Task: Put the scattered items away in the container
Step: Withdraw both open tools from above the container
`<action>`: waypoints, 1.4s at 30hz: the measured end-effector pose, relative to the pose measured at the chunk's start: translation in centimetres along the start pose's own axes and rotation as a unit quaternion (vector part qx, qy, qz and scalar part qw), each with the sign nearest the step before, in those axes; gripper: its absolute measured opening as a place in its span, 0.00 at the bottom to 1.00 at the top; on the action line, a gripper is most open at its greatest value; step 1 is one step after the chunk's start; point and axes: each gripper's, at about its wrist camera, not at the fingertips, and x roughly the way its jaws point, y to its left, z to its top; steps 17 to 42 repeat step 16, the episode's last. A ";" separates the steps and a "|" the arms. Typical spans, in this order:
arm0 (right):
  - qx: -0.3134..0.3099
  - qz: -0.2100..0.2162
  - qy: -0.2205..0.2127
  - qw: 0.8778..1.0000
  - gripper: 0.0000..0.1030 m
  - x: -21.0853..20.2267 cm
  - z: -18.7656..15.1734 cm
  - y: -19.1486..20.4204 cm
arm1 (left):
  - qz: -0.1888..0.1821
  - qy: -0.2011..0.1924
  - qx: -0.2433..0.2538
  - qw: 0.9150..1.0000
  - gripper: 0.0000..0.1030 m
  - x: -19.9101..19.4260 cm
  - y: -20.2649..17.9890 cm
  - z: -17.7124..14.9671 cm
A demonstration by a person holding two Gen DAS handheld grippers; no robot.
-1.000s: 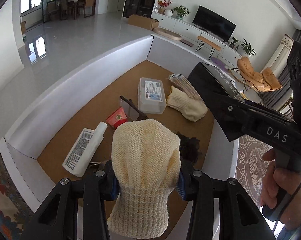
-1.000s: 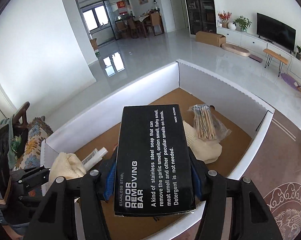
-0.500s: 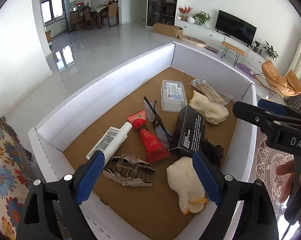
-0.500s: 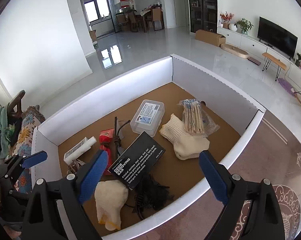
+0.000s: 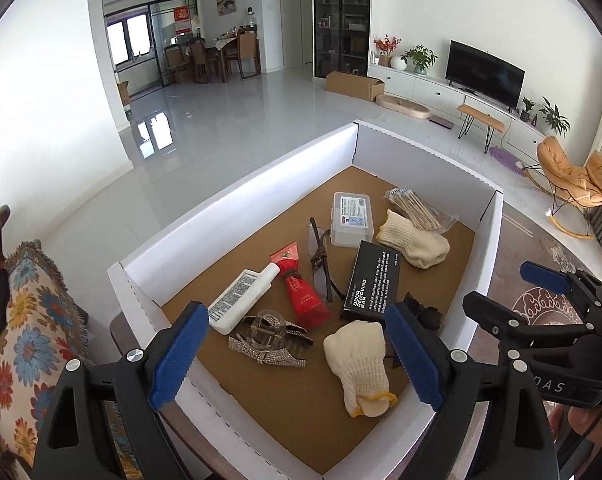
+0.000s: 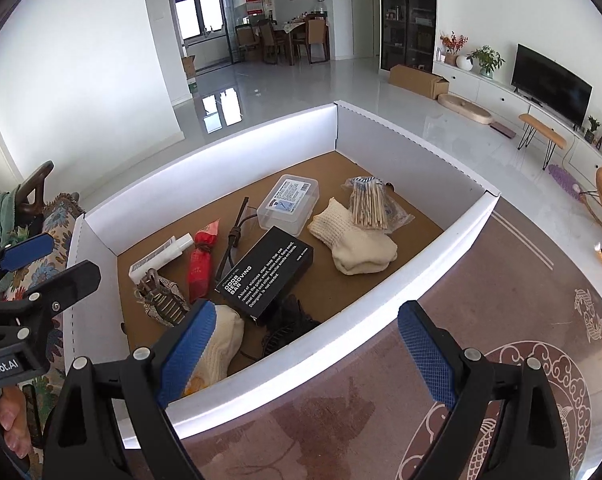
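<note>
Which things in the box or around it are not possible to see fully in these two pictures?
- Dark item: left wrist view, behind the left tongs' pad; kind unclear.
- Near knitted glove: right wrist view, partly behind the right tongs' pad.
- Small print on the white tube: too small.
- Floor close around the box: cut off by the frame edges.

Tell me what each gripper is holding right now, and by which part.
Nothing. The left gripper and right gripper both stand open and empty; the cream glove and black box lie loose in the white container.
</note>
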 end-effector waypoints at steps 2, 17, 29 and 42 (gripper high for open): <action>-0.004 0.000 0.001 1.000 0.90 0.2 -0.2 0.2 | 0.002 0.000 -0.002 1.000 0.88 0.0 0.1 0.0; -0.003 0.006 0.002 1.000 0.90 1.4 -0.1 1.1 | -0.034 -0.012 -0.073 0.997 1.00 0.0 2.1 -0.2; -0.003 0.006 0.002 1.000 0.90 1.4 -0.1 1.1 | -0.034 -0.012 -0.073 0.997 1.00 0.0 2.1 -0.2; -0.003 0.006 0.002 1.000 0.90 1.4 -0.1 1.1 | -0.034 -0.012 -0.073 0.997 1.00 0.0 2.1 -0.2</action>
